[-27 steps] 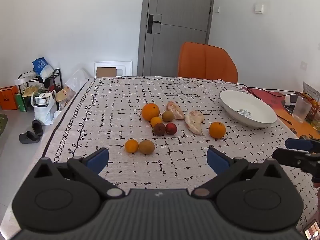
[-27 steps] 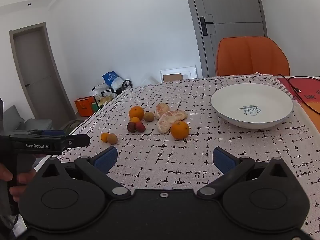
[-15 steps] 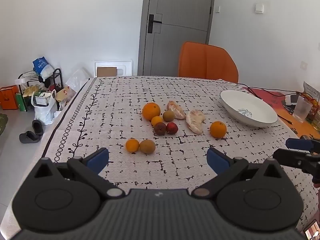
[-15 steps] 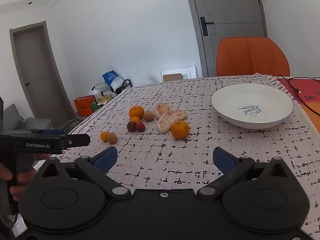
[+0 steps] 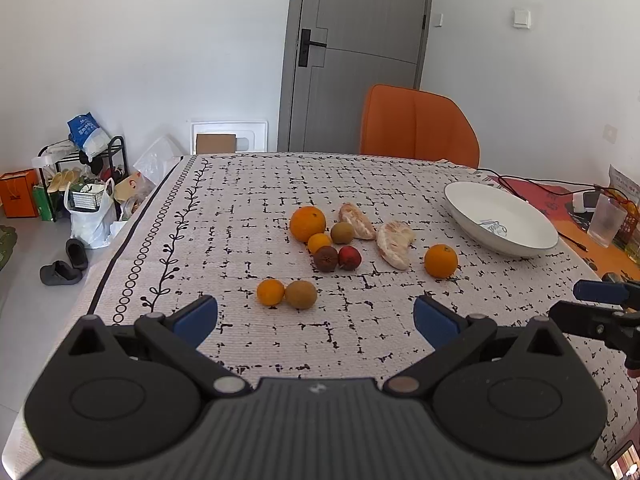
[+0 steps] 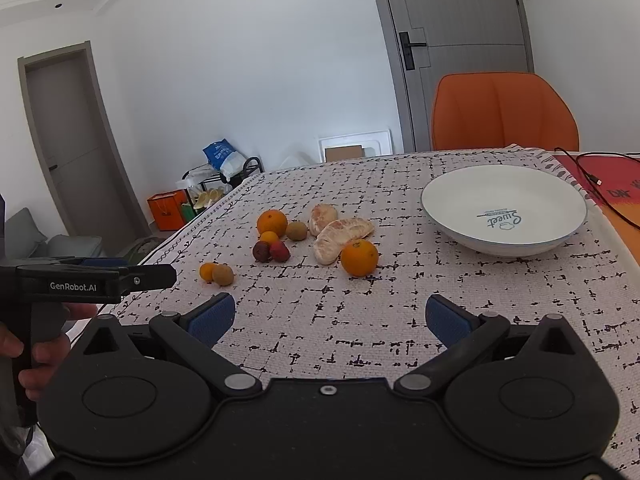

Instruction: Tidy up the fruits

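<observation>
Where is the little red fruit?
The little red fruit sits mid-table in the left wrist view, touching the dark brown fruit on its left, below the kiwi.

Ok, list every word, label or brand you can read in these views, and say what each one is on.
"GenRobot.AI": on the side of the left gripper, seen in the right wrist view.
"Sweet": blue script inside the white plate; the smaller print above it is too small to read.
Blue bag on the rack: print too blurred to read.
Orange mat at the table's right edge: dark lettering cut off, unreadable.
</observation>
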